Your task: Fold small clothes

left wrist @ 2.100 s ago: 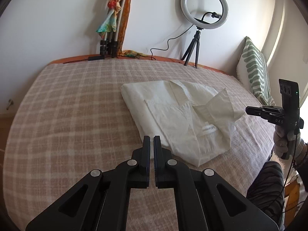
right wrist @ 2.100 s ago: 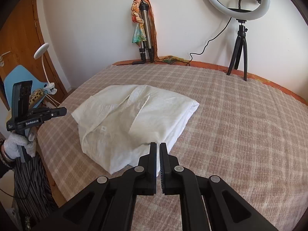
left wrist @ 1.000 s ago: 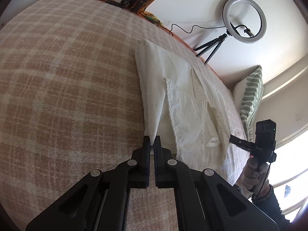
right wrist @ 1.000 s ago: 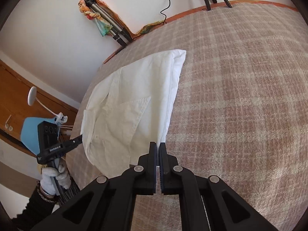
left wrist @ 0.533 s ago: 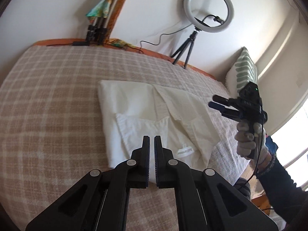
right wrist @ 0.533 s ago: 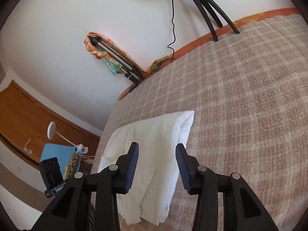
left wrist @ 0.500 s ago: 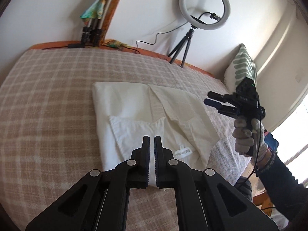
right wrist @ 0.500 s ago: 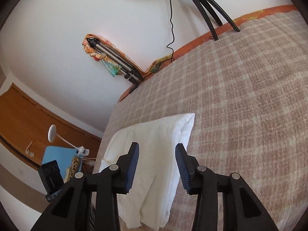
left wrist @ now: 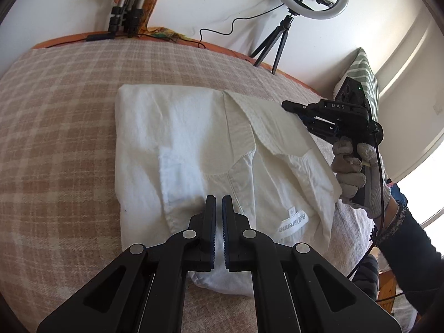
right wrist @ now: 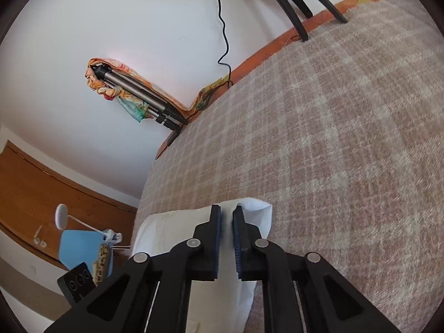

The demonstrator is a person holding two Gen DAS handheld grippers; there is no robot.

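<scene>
Clearly soft, light white shirt [left wrist: 194,138]: pinch hems or corners.
Left gripper [left wrist: 219,202] jaws together, empty; right gripper [right wrist: 226,213] jaws closing onto the shirt's corner.

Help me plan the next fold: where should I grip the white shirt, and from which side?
Probably the free corner of the top flap, coming from the right of the left wrist view. That layer lies loose on top of the shirt; the opposite edge is a thick closed fold.

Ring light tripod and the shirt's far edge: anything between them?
Nothing: only bare checked blanket between the ring light tripod and the folded white shirt, seen in the left wrist view.
</scene>
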